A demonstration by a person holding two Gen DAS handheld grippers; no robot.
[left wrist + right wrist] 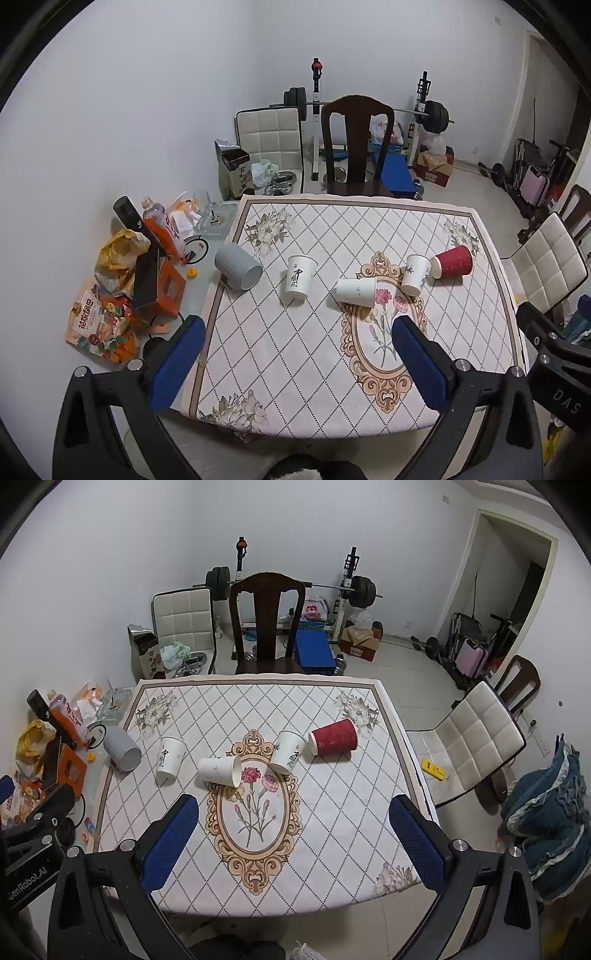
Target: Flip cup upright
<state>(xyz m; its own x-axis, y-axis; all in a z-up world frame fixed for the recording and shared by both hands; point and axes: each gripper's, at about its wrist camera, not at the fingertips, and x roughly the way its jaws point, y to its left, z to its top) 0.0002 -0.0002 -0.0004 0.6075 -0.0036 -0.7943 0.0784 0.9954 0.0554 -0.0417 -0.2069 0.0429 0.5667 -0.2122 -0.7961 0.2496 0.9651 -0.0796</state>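
Note:
Several cups sit on the patterned tablecloth (295, 362) (332, 849). A grey cup (238, 267) (122, 748) lies on its side at the left edge. A white cup with black writing (300, 279) (169, 759) stands mouth up. A plain white cup (356, 291) (219, 770) lies on its side. Another white cup (416, 274) (288, 752) stands tilted beside a red ribbed cup (453, 261) (333, 736) lying on its side. My left gripper (299, 362) and right gripper (293, 840) are open, empty, above the near table edge.
Snack bags, an orange box (168, 291) and bottles clutter the table's left strip. A dark wooden chair (356, 144) (266, 624) stands behind the table, a white padded chair (476, 738) to the right. A weight bench and barbell stand at the back wall.

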